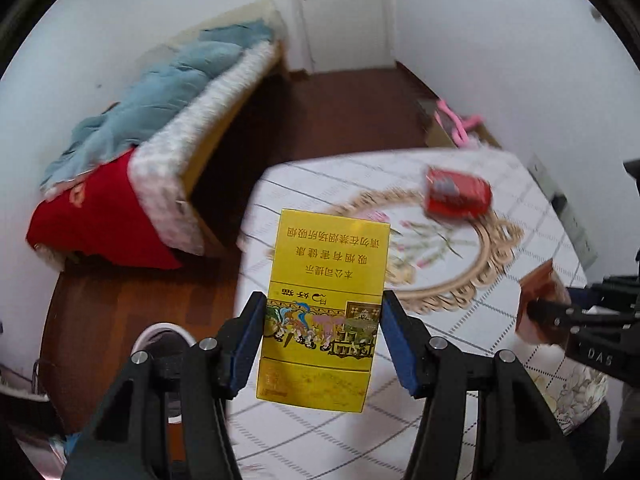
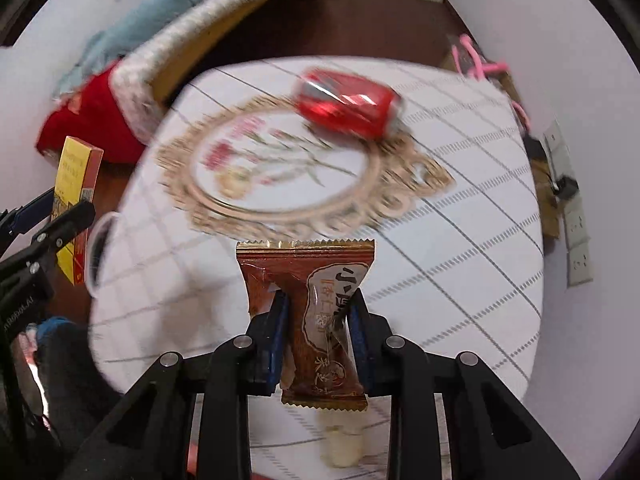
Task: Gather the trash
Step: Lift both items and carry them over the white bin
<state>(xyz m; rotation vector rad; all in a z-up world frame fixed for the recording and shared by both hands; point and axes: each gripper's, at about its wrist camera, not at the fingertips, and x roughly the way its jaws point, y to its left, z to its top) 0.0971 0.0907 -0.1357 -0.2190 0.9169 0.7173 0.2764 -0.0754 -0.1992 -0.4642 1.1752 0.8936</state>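
My left gripper (image 1: 323,312) is shut on a yellow cigarette box (image 1: 326,280), held upright above the table's left edge. The same box (image 2: 76,200) and left gripper (image 2: 60,216) appear at the left of the right wrist view. My right gripper (image 2: 320,308) is shut on a brown snack wrapper (image 2: 312,280), lifted off the table; this wrapper (image 1: 538,304) shows at the right edge of the left wrist view, held by the right gripper (image 1: 536,310). A crushed red can (image 1: 458,194) (image 2: 348,102) lies on its side on the far part of the white tablecloth (image 1: 460,364) (image 2: 460,260).
A white-rimmed bin (image 1: 160,334) stands on the wooden floor left of the table. A bed with a blue quilt (image 1: 160,100) and red cloth (image 1: 96,212) is beyond. A cardboard box with pink cord (image 1: 460,124) and a power strip (image 2: 576,228) lie by the right wall.
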